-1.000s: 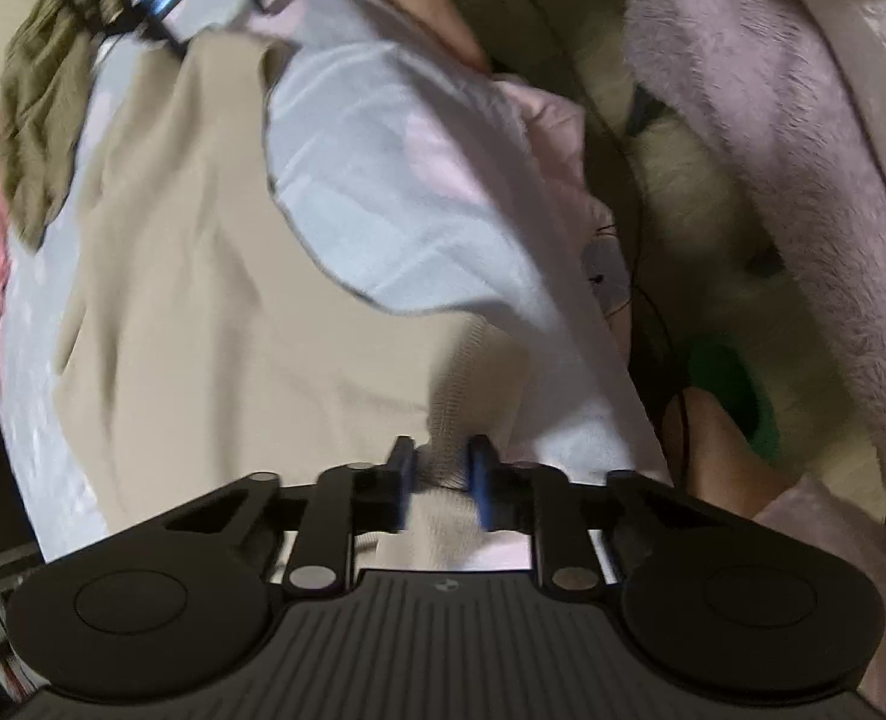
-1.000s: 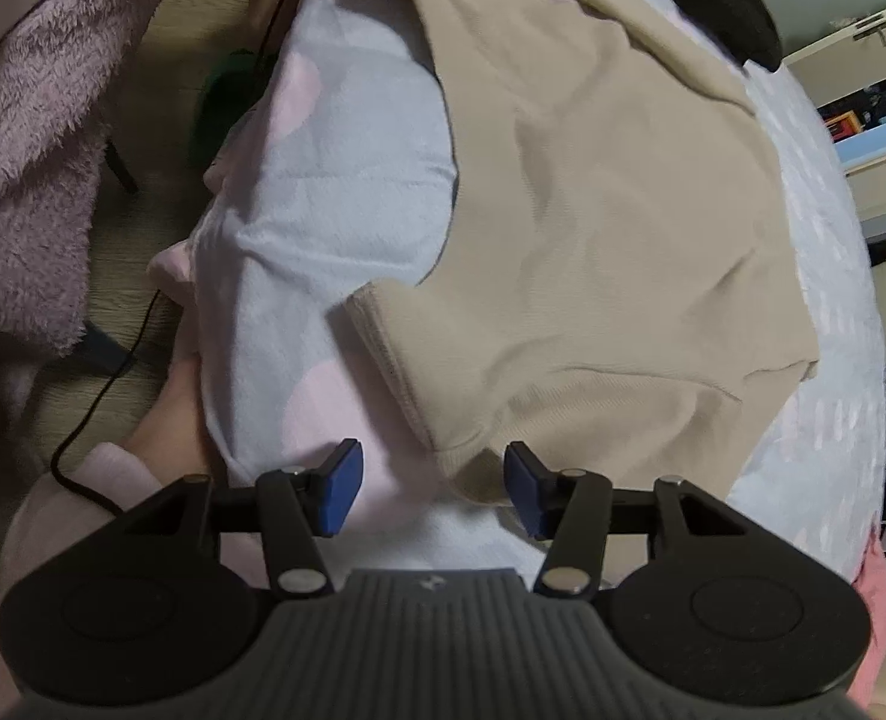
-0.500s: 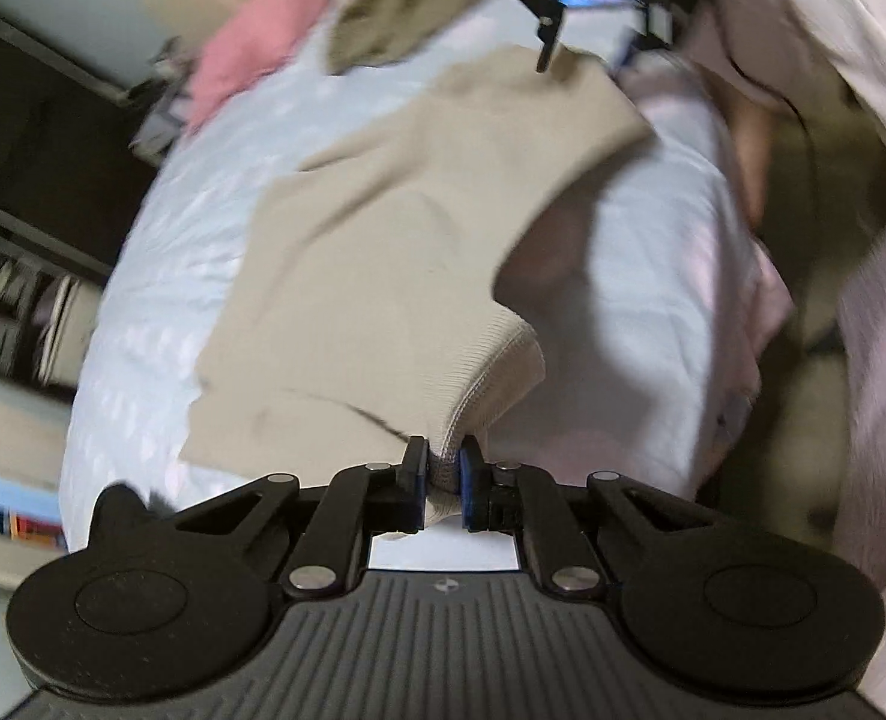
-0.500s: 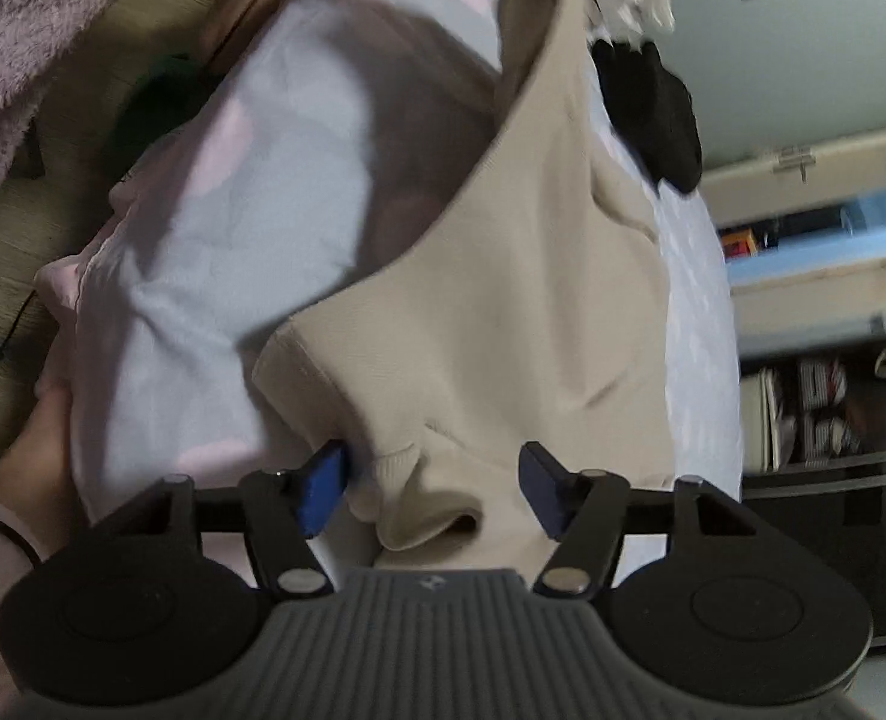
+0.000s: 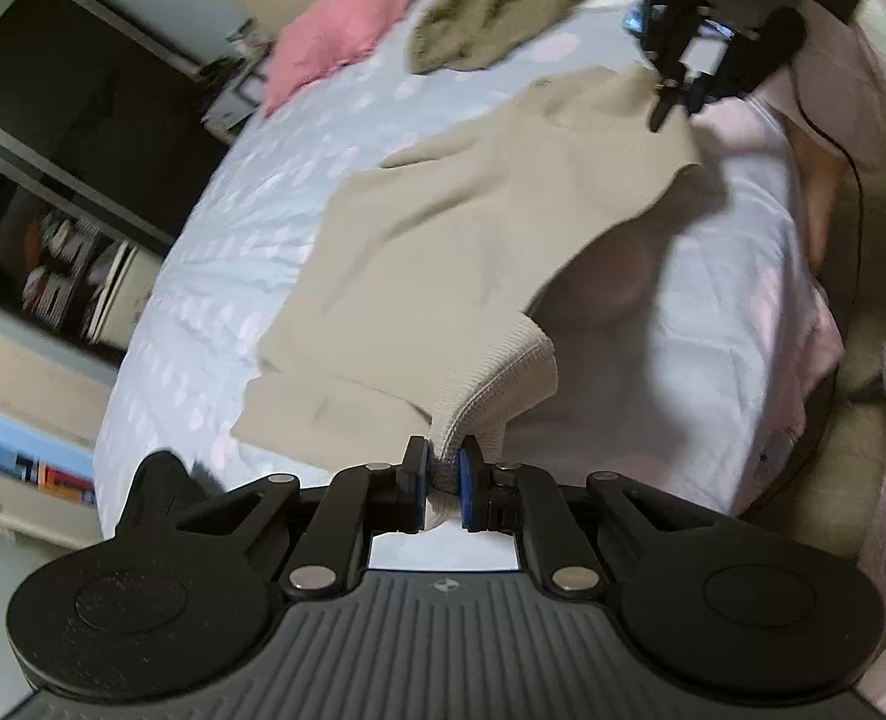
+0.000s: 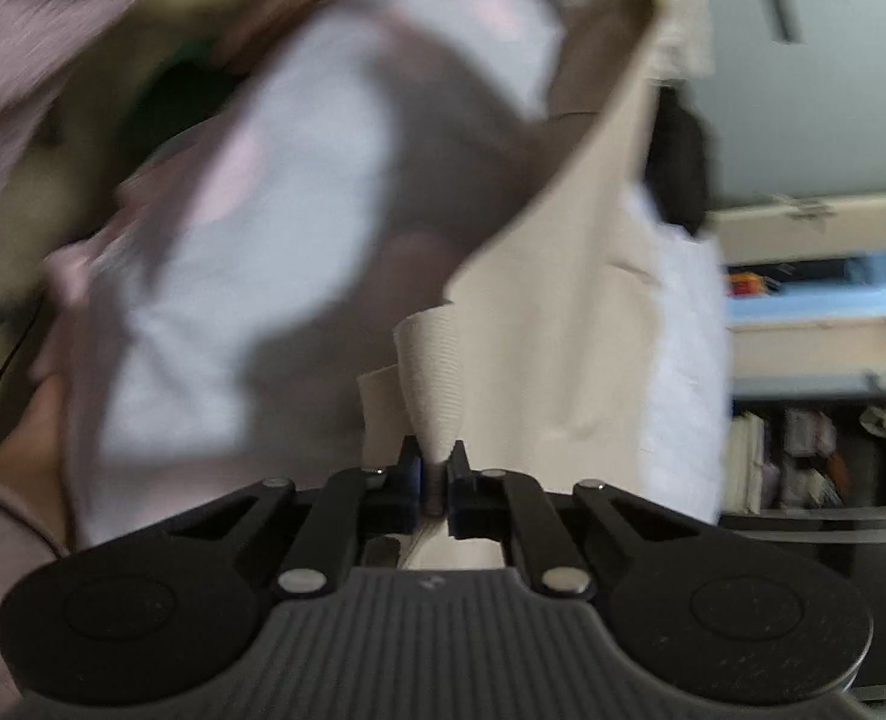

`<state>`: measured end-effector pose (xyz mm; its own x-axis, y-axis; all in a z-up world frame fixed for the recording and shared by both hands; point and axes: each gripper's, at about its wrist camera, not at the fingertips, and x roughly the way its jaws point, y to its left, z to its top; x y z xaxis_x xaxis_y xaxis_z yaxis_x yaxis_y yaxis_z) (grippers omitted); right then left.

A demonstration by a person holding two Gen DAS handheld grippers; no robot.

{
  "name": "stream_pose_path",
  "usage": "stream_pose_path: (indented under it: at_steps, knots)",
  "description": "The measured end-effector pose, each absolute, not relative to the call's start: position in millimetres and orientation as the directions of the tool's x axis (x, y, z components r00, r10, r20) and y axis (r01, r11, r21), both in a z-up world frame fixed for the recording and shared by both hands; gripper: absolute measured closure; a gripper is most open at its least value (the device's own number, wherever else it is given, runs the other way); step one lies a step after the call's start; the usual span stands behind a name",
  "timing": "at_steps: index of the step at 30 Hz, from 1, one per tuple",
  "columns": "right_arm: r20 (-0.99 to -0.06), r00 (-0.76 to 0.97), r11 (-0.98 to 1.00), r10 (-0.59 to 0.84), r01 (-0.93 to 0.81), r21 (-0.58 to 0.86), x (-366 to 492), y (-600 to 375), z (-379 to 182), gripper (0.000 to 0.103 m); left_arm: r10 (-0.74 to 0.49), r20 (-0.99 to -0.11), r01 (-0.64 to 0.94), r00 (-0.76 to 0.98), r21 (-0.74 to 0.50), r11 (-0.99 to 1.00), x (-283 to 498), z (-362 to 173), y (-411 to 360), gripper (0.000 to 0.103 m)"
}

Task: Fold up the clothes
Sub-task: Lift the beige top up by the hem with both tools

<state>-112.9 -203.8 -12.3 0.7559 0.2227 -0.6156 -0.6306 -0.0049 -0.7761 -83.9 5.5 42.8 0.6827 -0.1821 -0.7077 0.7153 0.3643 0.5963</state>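
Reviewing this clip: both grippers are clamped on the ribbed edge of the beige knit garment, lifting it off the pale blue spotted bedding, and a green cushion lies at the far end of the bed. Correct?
Not quite. The cushion at the far end of the bed is pink, not green, as the left wrist view shows. The rest holds: the left gripper and right gripper are both clamped on the ribbed edge of the beige knit garment, lifting it off the pale blue spotted bedding.

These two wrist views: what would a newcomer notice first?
The beige garment comes first: it is spread over the pale blue bed cover, its near edge raised. The left gripper and the right gripper each have their jaws shut on its ribbed edge. A pink pillow lies at the far end.
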Motion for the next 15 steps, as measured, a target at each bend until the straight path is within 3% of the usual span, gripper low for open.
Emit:
stream_pose_path:
  at_steps: [4,8,15]
  knots:
    - [-0.415,0.883,0.349,0.218,-0.467,-0.812,-90,-213,80,0.096,-0.171,-0.66,0.641,0.732,0.581,0.501,-70,84,22,0.096]
    - [-0.19,0.965,0.609,0.179,-0.26,-0.749,-82,-223,177,0.097,-0.178,-0.577,0.537,0.797,0.544,0.644,-59,146,38,0.096]
    - [0.108,0.989,0.72,0.098,0.004,-0.694,-110,-223,294,0.096,-0.219,-0.322,0.363,0.921,0.51,0.779,-78,269,51,0.097]
